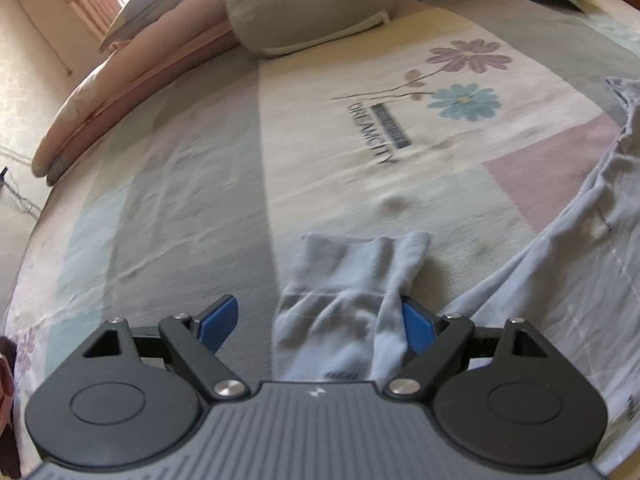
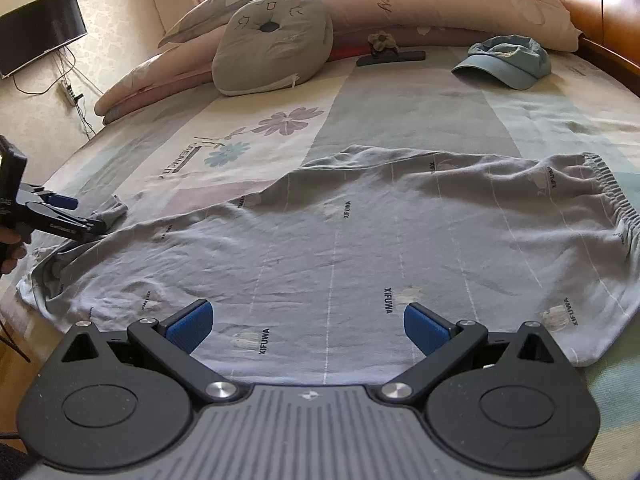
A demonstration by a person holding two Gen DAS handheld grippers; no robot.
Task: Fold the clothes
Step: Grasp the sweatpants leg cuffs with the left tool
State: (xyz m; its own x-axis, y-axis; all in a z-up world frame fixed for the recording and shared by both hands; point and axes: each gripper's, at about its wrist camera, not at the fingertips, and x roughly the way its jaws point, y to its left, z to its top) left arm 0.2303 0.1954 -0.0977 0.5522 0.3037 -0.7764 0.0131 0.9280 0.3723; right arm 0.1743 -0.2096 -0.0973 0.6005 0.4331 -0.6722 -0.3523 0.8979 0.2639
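Light grey-blue pyjama trousers (image 2: 360, 240) printed with small words lie spread across the bed, elastic waistband (image 2: 612, 196) at the right. One leg's cuff (image 1: 344, 280) lies bunched between the wide-apart blue pads of my left gripper (image 1: 318, 316), brushing the right-hand pad (image 1: 418, 330); the pads do not press it. The right wrist view shows that left gripper (image 2: 86, 213) at the far left, over the leg end. My right gripper (image 2: 306, 318) hovers open above the near leg of the trousers, with nothing between its fingers.
The bed sheet (image 1: 360, 152) has flower prints. At the back lie a grey cushion (image 2: 272, 48), a blue cap (image 2: 508, 60), a dark flat object (image 2: 390, 58) and folded quilts (image 2: 440, 4). A wooden headboard (image 2: 600, 20) stands at the right, a TV (image 2: 40, 32) at the left.
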